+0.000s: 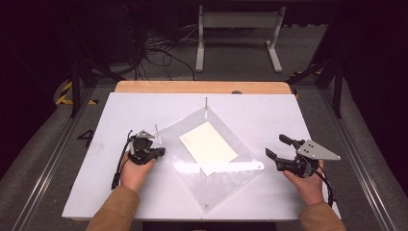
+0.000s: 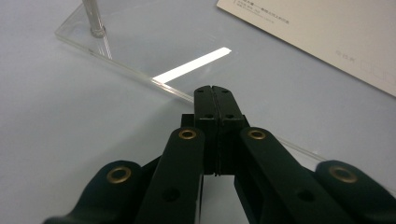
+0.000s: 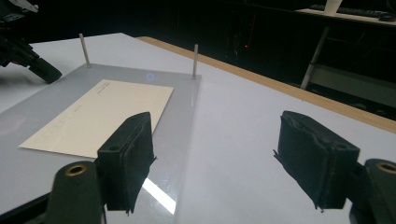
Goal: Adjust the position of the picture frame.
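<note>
- Nearest us, our left gripper (image 1: 159, 152) has its jaws pressed together on nothing, tips at the left edge of the clear plate (image 1: 226, 183).
- Our right gripper (image 1: 278, 151) gapes wide and empty, just off the plate's right corner.
- The cream card (image 1: 208, 142) lies flat mid-plate, long axis running from near right to far left.
- Bare white table (image 1: 269, 110) surrounds the plate; two thin posts (image 3: 195, 60) stand at its far corners.

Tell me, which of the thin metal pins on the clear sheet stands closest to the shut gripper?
The pin at the sheet's left corner, just beside the left gripper; the other upright pin stands at the far corner.
</note>
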Demonstrator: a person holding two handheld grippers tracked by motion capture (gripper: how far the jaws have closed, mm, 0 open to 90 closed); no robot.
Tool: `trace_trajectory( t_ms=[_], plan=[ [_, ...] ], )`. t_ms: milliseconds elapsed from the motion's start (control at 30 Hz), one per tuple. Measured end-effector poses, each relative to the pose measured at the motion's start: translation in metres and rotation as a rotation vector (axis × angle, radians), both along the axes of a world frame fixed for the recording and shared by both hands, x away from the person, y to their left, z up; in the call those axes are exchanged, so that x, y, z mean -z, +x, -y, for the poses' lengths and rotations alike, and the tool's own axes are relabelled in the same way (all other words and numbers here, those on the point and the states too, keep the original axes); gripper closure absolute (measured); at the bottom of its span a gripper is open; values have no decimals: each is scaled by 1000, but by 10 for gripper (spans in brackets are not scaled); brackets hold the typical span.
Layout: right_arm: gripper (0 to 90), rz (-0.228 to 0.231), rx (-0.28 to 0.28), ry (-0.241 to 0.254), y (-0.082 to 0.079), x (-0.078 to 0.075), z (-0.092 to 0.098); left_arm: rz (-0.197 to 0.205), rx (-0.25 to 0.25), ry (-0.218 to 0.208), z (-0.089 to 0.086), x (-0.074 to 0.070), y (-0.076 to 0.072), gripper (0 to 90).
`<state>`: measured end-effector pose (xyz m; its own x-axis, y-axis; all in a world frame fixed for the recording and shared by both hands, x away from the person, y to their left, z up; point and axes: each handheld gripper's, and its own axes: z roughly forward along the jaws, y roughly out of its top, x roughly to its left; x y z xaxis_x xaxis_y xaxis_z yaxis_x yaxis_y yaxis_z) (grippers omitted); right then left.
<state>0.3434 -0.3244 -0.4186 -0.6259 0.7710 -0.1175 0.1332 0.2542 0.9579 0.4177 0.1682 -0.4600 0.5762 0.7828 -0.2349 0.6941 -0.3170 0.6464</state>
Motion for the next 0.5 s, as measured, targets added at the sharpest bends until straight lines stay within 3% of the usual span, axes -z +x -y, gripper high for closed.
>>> trace_trajectory(
  t_ms=[133,400,467,500],
  plan=[
    [295,-16,-8,7,0,0,1,-1,-9,-9,8,0,8,898],
    [365,-69,-5,-26,2,3,2,46,-14,-6,33,2,27,897],
    [412,-89,-6,-35,2,4,2,50,-14,-13,35,2,29,897],
    [489,-107,-16,-56,3,4,2,49,-15,-20,35,2,29,896]
  ],
)
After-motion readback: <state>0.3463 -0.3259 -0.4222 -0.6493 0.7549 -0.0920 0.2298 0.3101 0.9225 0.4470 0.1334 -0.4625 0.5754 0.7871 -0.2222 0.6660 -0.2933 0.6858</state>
